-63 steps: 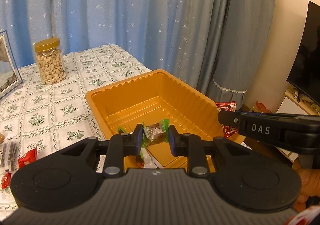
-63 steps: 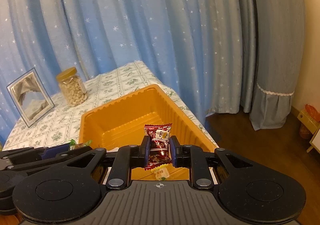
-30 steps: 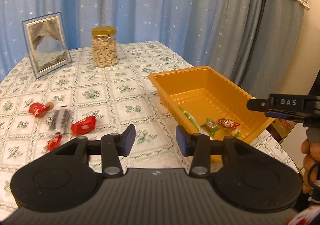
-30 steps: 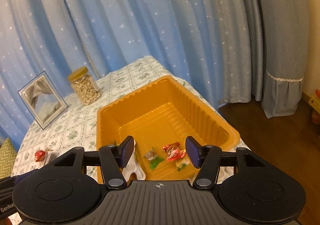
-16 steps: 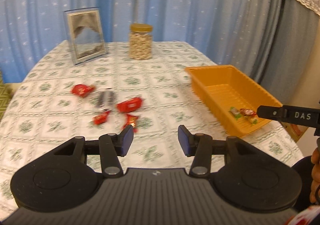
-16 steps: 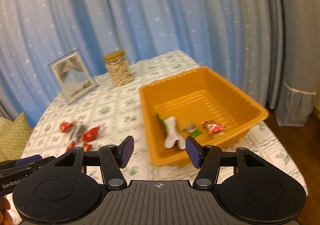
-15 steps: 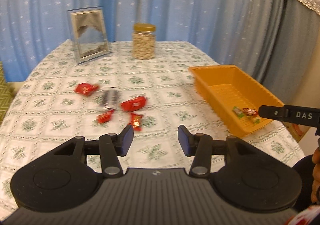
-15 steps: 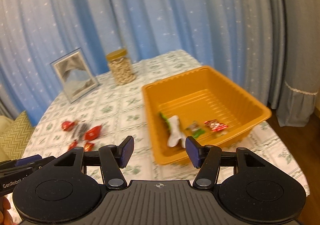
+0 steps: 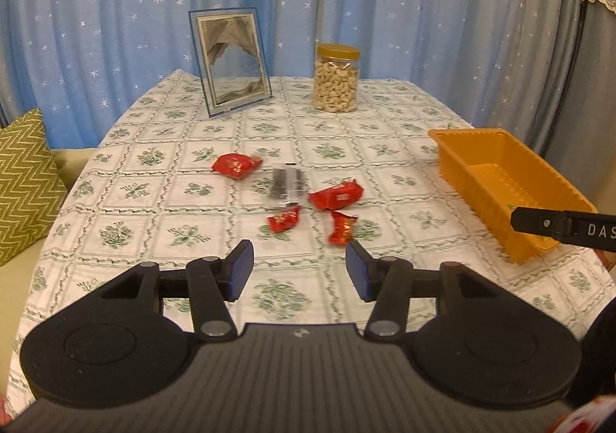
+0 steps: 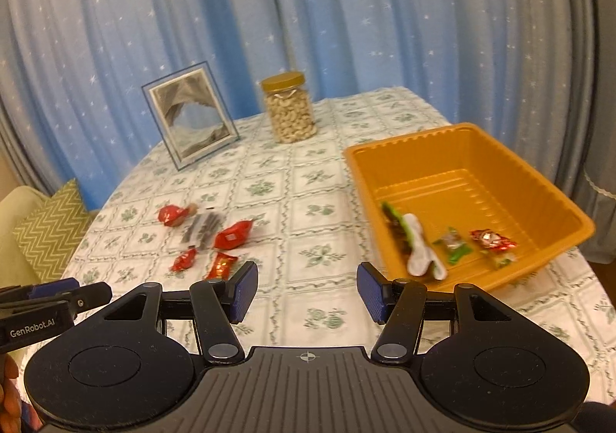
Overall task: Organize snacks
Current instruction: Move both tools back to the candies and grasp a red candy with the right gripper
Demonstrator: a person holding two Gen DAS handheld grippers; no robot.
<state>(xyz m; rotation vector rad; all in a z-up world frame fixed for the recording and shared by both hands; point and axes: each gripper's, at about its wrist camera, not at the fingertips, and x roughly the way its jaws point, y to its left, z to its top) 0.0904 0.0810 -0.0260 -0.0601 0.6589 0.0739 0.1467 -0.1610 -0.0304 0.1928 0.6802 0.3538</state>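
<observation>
Several wrapped snacks lie loose on the patterned tablecloth: red packets (image 9: 335,195) (image 10: 232,234), a small red candy (image 9: 284,220) and a dark clear-wrapped bar (image 9: 287,182). An orange tray (image 10: 500,148) stands at the table's right side and holds several candies, among them a red one (image 10: 492,239) and a white wrapper (image 10: 419,250). My left gripper (image 9: 299,269) hovers just short of the loose snacks, its jaws opening with nothing between them. My right gripper (image 10: 307,290) is open and empty, over bare cloth between the snacks and the tray.
A jar of cashews (image 9: 336,78) and a framed picture (image 9: 231,61) stand at the back of the table. Blue starred curtains hang behind. A green zigzag cushion (image 9: 23,179) lies off the left edge. The tray (image 9: 500,179) sits near the right edge.
Both grippers let go of their candies into the tray, then swung left away from it toward the loose snacks. The left jaws have spread slightly wider.
</observation>
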